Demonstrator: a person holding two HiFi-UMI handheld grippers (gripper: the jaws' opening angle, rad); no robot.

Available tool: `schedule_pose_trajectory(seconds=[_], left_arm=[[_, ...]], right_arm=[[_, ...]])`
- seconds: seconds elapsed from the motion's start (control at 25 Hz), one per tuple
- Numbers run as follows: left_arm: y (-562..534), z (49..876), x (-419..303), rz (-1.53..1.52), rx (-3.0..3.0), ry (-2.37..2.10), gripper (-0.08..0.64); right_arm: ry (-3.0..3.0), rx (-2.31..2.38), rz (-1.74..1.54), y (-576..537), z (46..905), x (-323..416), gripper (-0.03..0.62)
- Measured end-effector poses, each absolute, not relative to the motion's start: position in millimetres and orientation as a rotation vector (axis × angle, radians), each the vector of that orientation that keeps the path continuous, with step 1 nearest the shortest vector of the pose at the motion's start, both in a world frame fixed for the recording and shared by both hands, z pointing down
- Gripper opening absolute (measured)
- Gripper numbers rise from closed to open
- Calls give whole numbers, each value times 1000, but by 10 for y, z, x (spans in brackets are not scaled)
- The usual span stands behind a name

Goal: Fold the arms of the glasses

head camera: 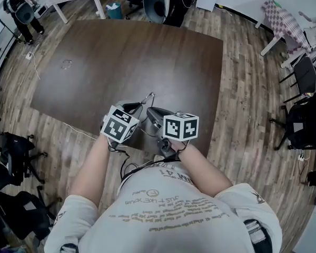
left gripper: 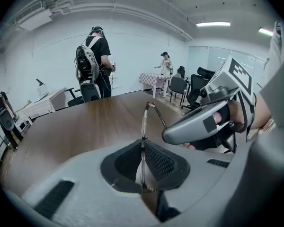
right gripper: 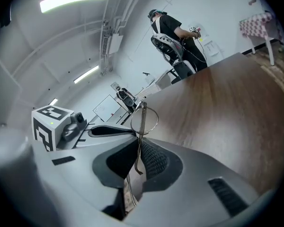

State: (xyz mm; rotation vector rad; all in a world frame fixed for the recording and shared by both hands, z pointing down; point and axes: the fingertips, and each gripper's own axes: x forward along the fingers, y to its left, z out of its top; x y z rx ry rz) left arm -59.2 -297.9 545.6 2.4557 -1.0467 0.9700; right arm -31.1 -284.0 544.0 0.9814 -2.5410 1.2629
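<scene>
Head view shows both grippers close together above the near edge of the brown table [head camera: 121, 62]. The left gripper [head camera: 134, 109] is pinched shut on the thin frame of the glasses [head camera: 148, 97]. Just to its right, the right gripper [head camera: 154, 114] is closed on one slim arm, and the glasses hang between the two, off the tabletop.

A dark brown table [head camera: 126, 67] is set on wood-plank flooring [head camera: 242, 115]; black chairs [head camera: 305, 77] and a checkered-cloth table [head camera: 282, 19] are placed near white walls [left gripper: 132, 46], under strip lights [left gripper: 213, 24].
</scene>
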Motion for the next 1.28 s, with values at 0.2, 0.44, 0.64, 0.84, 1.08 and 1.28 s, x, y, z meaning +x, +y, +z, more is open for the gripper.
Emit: schedule_pose_trajectory(seconds=[0.2, 0.44, 0.64, 0.84, 1.08, 1.28], left_arm=[[-2964, 5470, -514, 960, 2458, -1029, 34], [-2953, 5491, -429, 897, 2429, -999, 34], [-2949, 5513, -424, 842, 2401, -987, 34], [-3007, 5516, -484, 785, 2365, -981, 34], [-3054, 5522, -497, 782, 2352, -1000, 34], [-3048, 5498, -490, 770, 2360, -989, 34]], right_arm=[[-2550, 971, 1325, -2860, 5454, -305, 32], [-2551, 953, 1419, -2890, 5448, -269, 31], [-2562, 945, 1509, -2907, 5451, -277, 28], [-2606, 940, 1634, -2989, 5379, -283, 29], [-2624, 998, 1589, -3068, 5336, -192, 39], [-2644, 1001, 1526, -3065, 5306, -208, 35]])
